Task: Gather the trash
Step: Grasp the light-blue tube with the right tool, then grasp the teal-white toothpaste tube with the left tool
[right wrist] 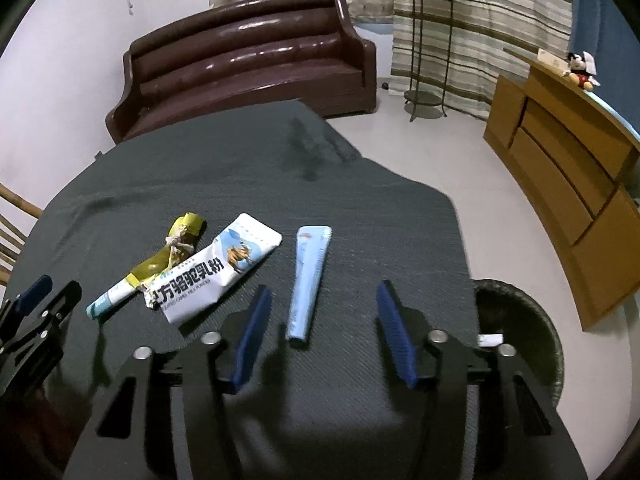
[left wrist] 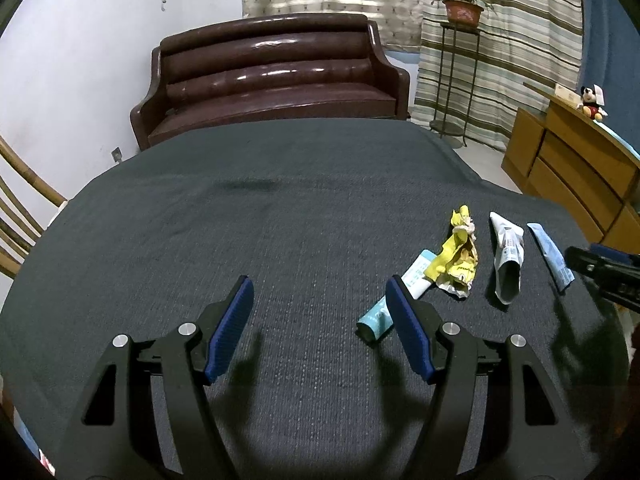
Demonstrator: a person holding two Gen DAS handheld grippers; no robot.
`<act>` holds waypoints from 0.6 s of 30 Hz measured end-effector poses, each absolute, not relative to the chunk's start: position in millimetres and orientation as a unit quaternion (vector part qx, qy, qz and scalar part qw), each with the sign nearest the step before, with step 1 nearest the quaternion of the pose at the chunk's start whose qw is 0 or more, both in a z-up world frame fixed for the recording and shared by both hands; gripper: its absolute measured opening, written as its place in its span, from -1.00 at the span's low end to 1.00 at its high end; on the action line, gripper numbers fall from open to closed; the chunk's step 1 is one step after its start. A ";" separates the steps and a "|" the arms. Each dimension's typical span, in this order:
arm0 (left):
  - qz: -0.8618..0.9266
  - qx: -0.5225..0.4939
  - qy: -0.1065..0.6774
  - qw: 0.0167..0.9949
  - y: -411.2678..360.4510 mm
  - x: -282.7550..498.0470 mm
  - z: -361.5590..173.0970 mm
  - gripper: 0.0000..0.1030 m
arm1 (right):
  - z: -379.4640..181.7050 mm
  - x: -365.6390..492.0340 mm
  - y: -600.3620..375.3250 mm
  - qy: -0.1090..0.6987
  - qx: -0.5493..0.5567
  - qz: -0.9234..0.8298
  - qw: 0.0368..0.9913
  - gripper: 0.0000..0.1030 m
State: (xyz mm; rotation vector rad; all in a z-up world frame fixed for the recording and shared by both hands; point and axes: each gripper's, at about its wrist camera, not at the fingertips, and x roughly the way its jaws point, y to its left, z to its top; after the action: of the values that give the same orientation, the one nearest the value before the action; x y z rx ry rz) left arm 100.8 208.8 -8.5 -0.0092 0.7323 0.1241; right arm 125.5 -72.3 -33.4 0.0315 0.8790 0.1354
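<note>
The right hand-held gripper point(right wrist: 320, 332) hovers with its ribbed blue pads apart, straddling the near end of a slim pale-blue foil sachet point(right wrist: 309, 280) without pressing it, probably lined up to pinch it. The left hand-held gripper point(left wrist: 320, 328) hangs released over bare dark woven bench cloth point(left wrist: 280, 220). Farther on lie a creased white milk-powder packet point(right wrist: 216, 276), a crumpled yellow wrapper point(right wrist: 176, 248) and a thin teal-tipped stick pack point(right wrist: 110, 298) (partly tucked under both). A dark round bin point(right wrist: 528, 320) waits off the bench's right edge.

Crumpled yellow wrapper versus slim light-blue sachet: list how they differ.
The crumpled yellow wrapper is creased and twisted; the slim light-blue sachet is smooth and straight. The wrapper overlaps other packets; the sachet lies alone, ahead of the right gripper. Both rest on the dark grey cloth.
</note>
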 end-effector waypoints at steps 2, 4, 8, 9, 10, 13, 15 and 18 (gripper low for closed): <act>0.058 -0.004 0.361 0.931 207.9 105.7 -9.2 0.29 | -36.4 132.4 -67.5 0.427 0.010 0.067 0.902 -0.04; 0.055 -0.004 0.365 0.929 207.2 107.4 -10.7 0.30 | -40.6 139.3 -64.4 0.433 0.006 0.068 0.899 -0.09; 0.046 0.008 0.370 0.928 201.1 115.0 -13.1 0.30 | -50.0 145.0 -63.4 0.448 0.006 0.066 0.892 -0.19; 0.043 0.011 0.372 0.927 199.6 116.6 -14.2 0.30 | -49.7 143.8 -63.4 0.445 0.003 0.064 0.893 -0.25; 0.040 0.013 0.374 0.926 197.7 118.0 -15.2 0.30 | -49.7 142.6 -62.6 0.446 0.000 0.065 0.893 -0.29; 0.031 0.021 0.381 0.924 191.4 125.7 -17.4 0.30 | -48.8 138.3 -60.9 0.446 -0.006 0.070 0.892 -0.45; 0.026 0.026 0.384 0.923 189.1 127.0 -19.8 0.30 | -48.3 135.5 -60.7 0.445 -0.008 0.073 0.893 -0.63; 0.019 0.035 0.391 0.919 185.8 130.6 -23.4 0.30 | -47.6 131.1 -59.0 0.443 -0.013 0.079 0.893 -0.70</act>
State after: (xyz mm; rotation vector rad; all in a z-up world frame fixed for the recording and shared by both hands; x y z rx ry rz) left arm 130.6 185.8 -23.4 0.0718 0.8046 0.0382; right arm 131.1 -59.0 -47.6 -0.0271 0.9190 0.1633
